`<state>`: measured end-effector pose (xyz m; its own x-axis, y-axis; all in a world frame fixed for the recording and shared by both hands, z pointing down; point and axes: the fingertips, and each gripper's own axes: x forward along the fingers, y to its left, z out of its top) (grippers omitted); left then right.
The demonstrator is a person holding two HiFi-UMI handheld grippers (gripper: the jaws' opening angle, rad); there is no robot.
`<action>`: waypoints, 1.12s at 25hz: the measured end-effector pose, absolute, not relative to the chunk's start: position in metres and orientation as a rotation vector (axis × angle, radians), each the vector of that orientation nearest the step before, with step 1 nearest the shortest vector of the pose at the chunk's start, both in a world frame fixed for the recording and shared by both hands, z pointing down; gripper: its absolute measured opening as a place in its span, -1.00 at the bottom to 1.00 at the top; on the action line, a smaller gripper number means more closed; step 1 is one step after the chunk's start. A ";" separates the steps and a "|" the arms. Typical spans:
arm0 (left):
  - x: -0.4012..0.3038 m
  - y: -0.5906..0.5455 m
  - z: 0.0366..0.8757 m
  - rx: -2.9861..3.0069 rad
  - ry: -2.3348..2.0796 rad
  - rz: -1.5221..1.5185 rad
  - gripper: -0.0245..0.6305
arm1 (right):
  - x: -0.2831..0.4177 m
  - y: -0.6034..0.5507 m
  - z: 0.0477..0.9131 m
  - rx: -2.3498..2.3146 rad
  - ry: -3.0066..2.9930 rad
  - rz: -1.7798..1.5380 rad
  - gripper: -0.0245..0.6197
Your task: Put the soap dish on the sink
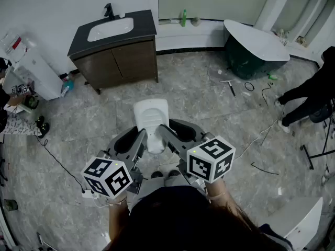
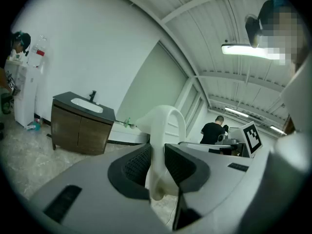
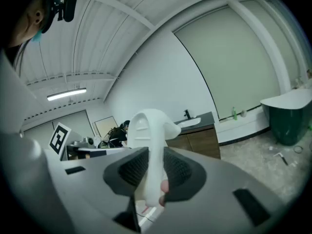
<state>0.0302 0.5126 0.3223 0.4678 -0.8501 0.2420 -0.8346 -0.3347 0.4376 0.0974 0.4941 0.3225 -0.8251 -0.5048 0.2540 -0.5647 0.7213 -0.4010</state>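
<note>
In the middle of the room, above the grey marble floor (image 1: 209, 101), the white soap dish (image 1: 151, 120) is held between the two grippers, a little ahead of the person. The left gripper (image 1: 142, 140) takes it from the left side and the right gripper (image 1: 168, 138) from the right side, so the near end of the dish sits between them and the far end points toward the vanity.

In the left gripper view, the soap dish (image 2: 163, 130) stands edge-on between the black ribbed pads (image 2: 137, 164), and the left gripper (image 2: 157, 162) is closed on its thin wall, with both pads touching it. In the right gripper view it is the same: the right gripper (image 3: 156, 167) is clamped on the soap dish (image 3: 152, 130), with one pad (image 3: 134, 167) on each side of the white wall.

The sink (image 1: 110, 29) is a white basin in a dark counter on a brown cabinet (image 1: 118, 61), far and to the left (a black faucet (image 1: 109, 9) stands behind the basin). The dish is well apart from it. At the far right lies a dark green bathtub (image 1: 256, 43), and at the right edge there is a person in black (image 1: 309, 93).
</note>
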 end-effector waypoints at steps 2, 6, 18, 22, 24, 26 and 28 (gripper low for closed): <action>0.033 0.512 0.323 2.214 -1.392 -0.039 -0.63 | 0.101 0.493 0.324 0.877 -2.794 0.723 -0.60; 0.042 0.511 0.324 2.214 -1.388 -0.033 -0.63 | 0.109 0.493 0.324 0.882 -2.792 0.729 -0.60; 0.070 0.510 0.332 2.189 -1.388 -0.023 -0.63 | 0.137 0.491 0.333 0.866 -2.784 0.745 -0.60; 0.084 0.506 0.336 2.181 -1.415 -0.012 -0.63 | 0.150 0.487 0.339 0.831 -2.789 0.768 -0.60; 0.088 0.504 0.337 2.169 -1.431 -0.017 -0.63 | 0.154 0.483 0.341 0.807 -2.795 0.780 -0.60; 0.086 0.499 0.339 2.150 -1.443 -0.022 -0.63 | 0.151 0.476 0.342 0.784 -2.795 0.790 -0.60; 0.080 0.492 0.342 2.128 -1.455 -0.017 -0.63 | 0.145 0.469 0.346 0.765 -2.789 0.800 -0.60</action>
